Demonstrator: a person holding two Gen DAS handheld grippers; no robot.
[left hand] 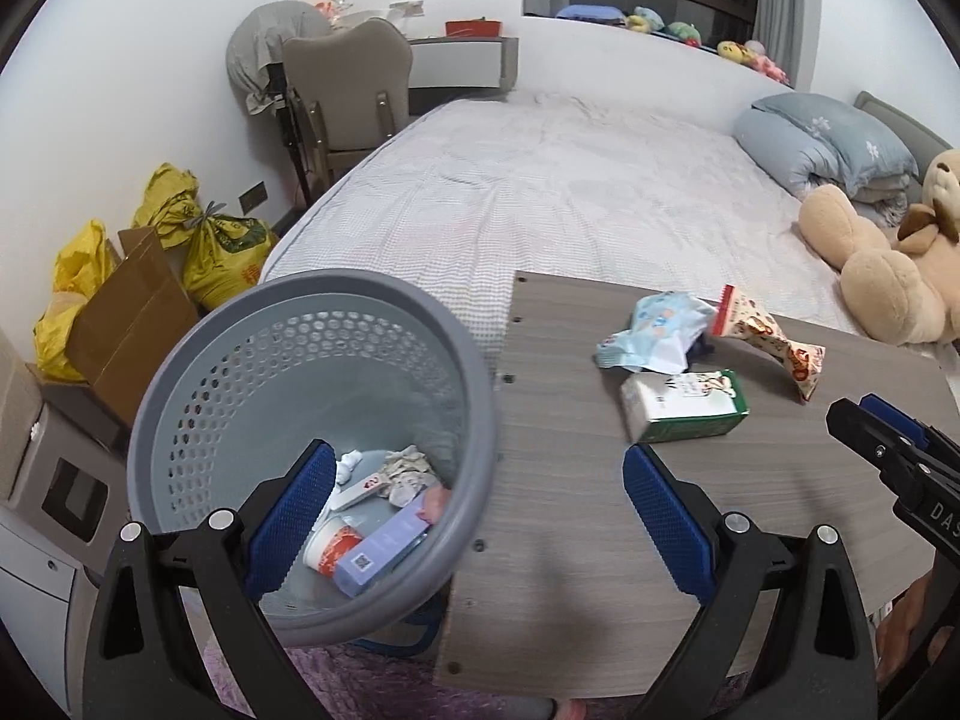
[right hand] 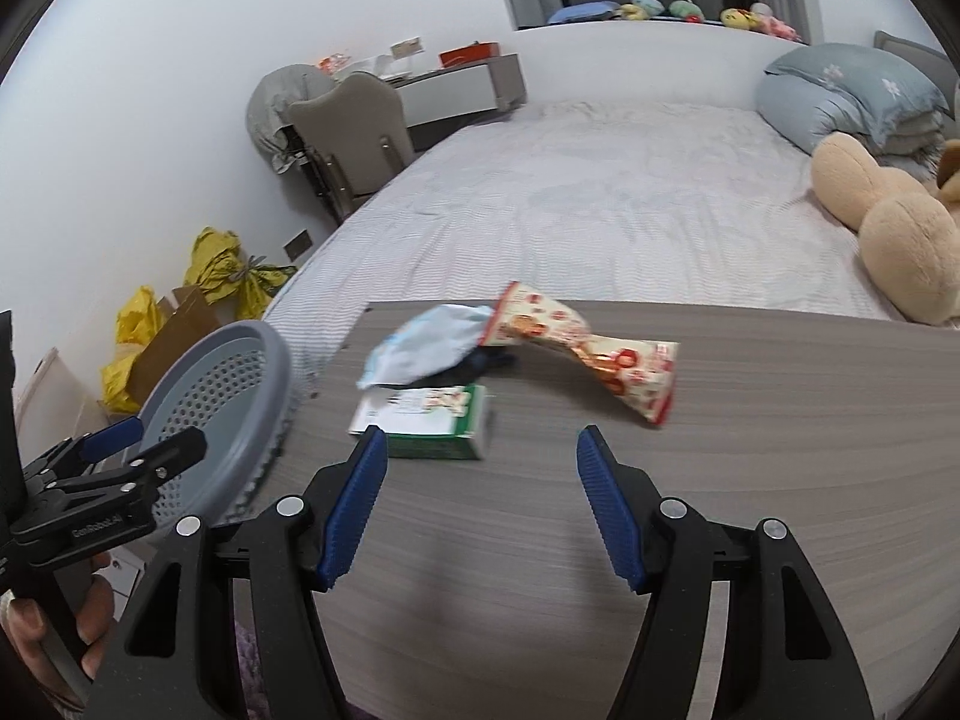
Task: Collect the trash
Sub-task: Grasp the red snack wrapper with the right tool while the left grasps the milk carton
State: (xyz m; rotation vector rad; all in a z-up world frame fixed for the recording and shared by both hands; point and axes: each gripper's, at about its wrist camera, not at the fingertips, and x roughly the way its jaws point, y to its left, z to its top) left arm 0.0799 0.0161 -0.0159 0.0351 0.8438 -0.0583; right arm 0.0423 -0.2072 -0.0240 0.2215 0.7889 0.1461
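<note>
A bed (left hand: 540, 180) with a pale checked sheet fills the far half of both views, a plush bear (left hand: 888, 264) lying at its right edge near folded blue bedding. A grey wood-grain board (left hand: 690, 510) lies in front of the bed, and the trash still to be picked up sits on its far part. Off the board's left edge a grey perforated bin (left hand: 198, 420) tilts toward the left camera; it already holds a cup, a lilac box and crumpled paper (the small scraps are hard to make out).

On the board, a red-and-cream wrapper (right hand: 600, 354) arches up at the right, a crumpled blue wrapper (right hand: 420, 348) lies to its left, touching it, and a green-and-white carton (right hand: 438, 429) rests just in front of the blue one.

The left gripper (left hand: 480, 516) is spread wide and holds nothing, one pad over the bin and the other over the board. The right gripper (right hand: 480, 510) is also spread wide and empty, above the board just short of the carton.
</note>
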